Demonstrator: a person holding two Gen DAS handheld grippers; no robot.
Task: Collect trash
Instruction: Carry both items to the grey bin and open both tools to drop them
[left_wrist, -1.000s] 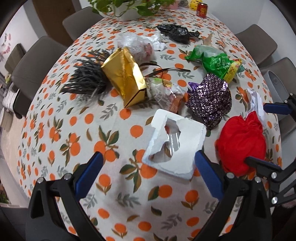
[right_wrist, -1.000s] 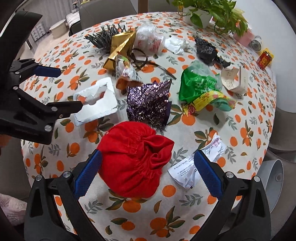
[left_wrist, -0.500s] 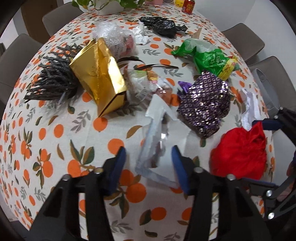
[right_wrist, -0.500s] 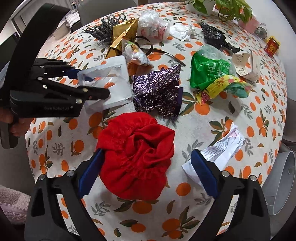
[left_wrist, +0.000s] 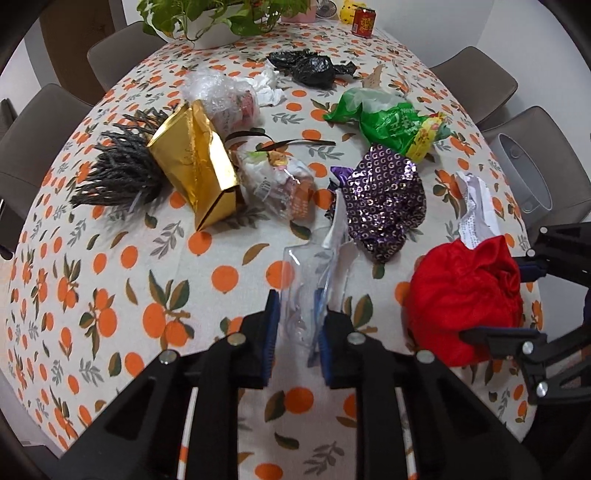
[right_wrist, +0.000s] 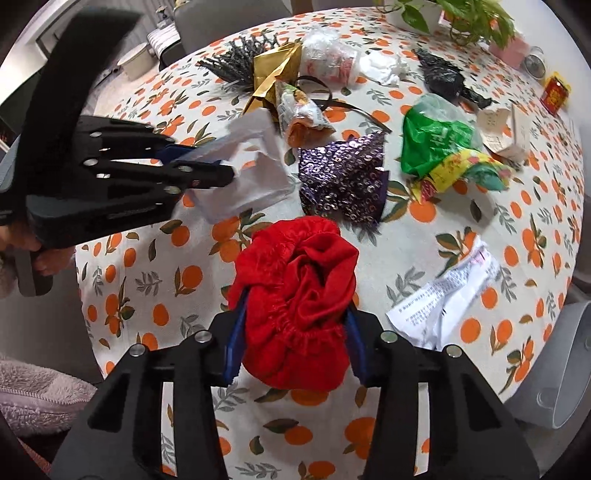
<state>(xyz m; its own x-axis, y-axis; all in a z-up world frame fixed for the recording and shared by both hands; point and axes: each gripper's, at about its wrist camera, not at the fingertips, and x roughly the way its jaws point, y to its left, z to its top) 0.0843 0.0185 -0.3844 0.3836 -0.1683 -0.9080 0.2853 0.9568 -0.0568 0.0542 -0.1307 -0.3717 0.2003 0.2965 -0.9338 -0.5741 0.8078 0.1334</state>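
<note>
Clear plastic blister pack (left_wrist: 314, 280) stands on edge, long axis running away from cam, squeezed btwn left gripper (left_wrist: 295, 328) jaws that just closed. Right gripper (right_wrist: 291, 332) just clamped the crumpled red cloth bag (right_wrist: 295, 306) at table's (left_wrist: 110, 258) near edge.

Purple wrapper (left_wrist: 382, 199): repeated ring-shaped marks, possibly letter G. Green bag (right_wrist: 436, 144): white characters, unreadable. Crumpled paper (right_wrist: 443, 299) at four o'clock: fine print, illegible. Red can (left_wrist: 363, 23) at twelve o'clock: gold characters, unreadable.
</note>
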